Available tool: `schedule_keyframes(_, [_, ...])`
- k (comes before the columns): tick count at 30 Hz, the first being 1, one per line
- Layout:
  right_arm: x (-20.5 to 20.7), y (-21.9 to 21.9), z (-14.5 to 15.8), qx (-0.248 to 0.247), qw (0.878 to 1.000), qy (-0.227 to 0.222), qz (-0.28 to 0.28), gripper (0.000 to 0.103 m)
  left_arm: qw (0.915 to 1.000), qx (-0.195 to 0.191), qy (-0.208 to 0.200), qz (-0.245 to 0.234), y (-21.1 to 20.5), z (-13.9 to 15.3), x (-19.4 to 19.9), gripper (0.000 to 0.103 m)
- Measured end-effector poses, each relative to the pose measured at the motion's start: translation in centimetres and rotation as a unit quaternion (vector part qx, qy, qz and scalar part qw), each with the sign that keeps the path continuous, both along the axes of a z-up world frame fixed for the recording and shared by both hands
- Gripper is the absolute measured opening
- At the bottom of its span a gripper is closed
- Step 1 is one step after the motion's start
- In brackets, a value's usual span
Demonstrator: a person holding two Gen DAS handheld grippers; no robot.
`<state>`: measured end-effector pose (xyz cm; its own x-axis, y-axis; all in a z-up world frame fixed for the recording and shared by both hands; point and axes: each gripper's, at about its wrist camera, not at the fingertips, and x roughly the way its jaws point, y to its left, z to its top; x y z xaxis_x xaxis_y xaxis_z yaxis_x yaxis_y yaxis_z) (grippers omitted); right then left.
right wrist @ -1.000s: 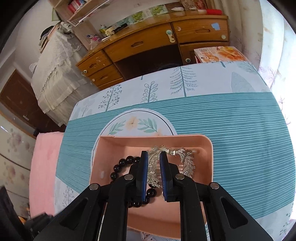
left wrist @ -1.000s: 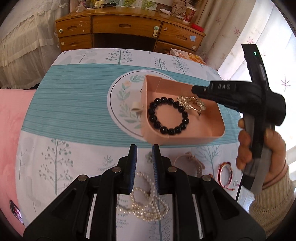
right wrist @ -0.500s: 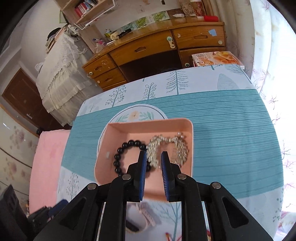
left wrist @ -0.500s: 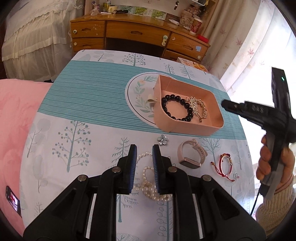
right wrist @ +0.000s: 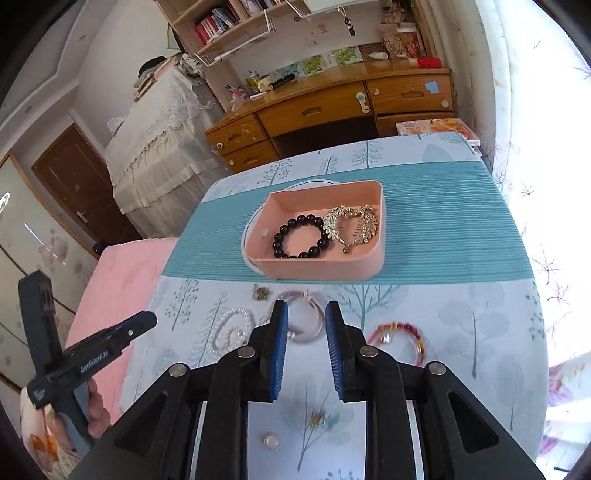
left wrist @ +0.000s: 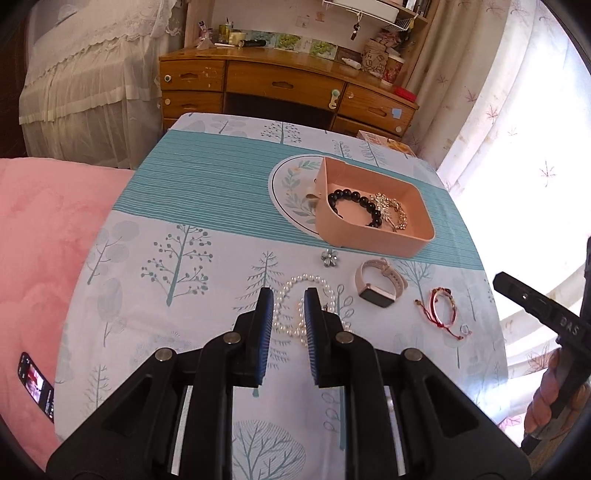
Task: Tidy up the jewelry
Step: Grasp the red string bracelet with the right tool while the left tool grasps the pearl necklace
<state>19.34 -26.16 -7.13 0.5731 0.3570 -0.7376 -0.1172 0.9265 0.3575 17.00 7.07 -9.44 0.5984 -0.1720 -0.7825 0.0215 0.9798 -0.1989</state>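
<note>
On the tablecloth (left wrist: 155,258), printed with pale trees and crossed by a teal striped band, the pink tray (left wrist: 373,236) serves as landmark. Nearest the cameras, on the near side of the tray, the left gripper (left wrist: 289,295) hovers with a narrow gap between its blue pads and nothing between them, above a heaped pearl necklace (left wrist: 314,284). The right gripper (right wrist: 304,308) hangs with its jaws somewhat wider apart, also empty, over a pink-strapped watch (right wrist: 306,325). Between necklace and tray lies a small flower brooch (left wrist: 329,257); a red cord bracelet (left wrist: 441,310) lies near the watch, on the window side, with a tiny ring (left wrist: 465,328) just beside it. Inside the tray sit a black bead bracelet (right wrist: 301,238) and a gold-and-silver leaf piece (right wrist: 352,225), touching each other. Beyond the tray stands a wooden desk (left wrist: 288,88) with drawers, a lace-draped piece of furniture (left wrist: 88,81) to one side and sheer curtains (left wrist: 517,129) on the bright side. Only the left wrist view shows a phone (left wrist: 36,384) on a pink blanket (left wrist: 40,240) beside the table. Only the right wrist view shows a bookshelf (right wrist: 229,26) above the desk, a brown door (right wrist: 74,184), and small pieces (right wrist: 317,419) on the cloth close beneath the gripper, too blurred to identify.
</note>
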Motion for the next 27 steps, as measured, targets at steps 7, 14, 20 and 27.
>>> schedule_keyframes(7, [-7.1, -0.8, 0.5, -0.008, 1.0, -0.015, -0.008, 0.028, 0.9997, -0.012, -0.01, -0.019, -0.4, -0.3, -2.7, 0.014])
schedule_keyframes(14, [-11.1, -0.7, -1.3, -0.027, 1.0, -0.004, -0.01, 0.028, 0.9989, 0.005, -0.019, -0.041, -1.6, -1.3, -4.5, 0.014])
schedule_keyframes(20, [-12.1, -1.1, -3.5, -0.047, 0.999, 0.018, -0.014, 0.028, 0.9974, 0.039, -0.007, -0.061, -2.2, -3.1, -4.8, 0.014])
schedule_keyframes(27, [-10.9, -1.1, -5.4, -0.057, 0.998, 0.03, -0.015, 0.028, 0.995, 0.005, 0.081, -0.058, -0.5, -6.8, -2.9, 0.014])
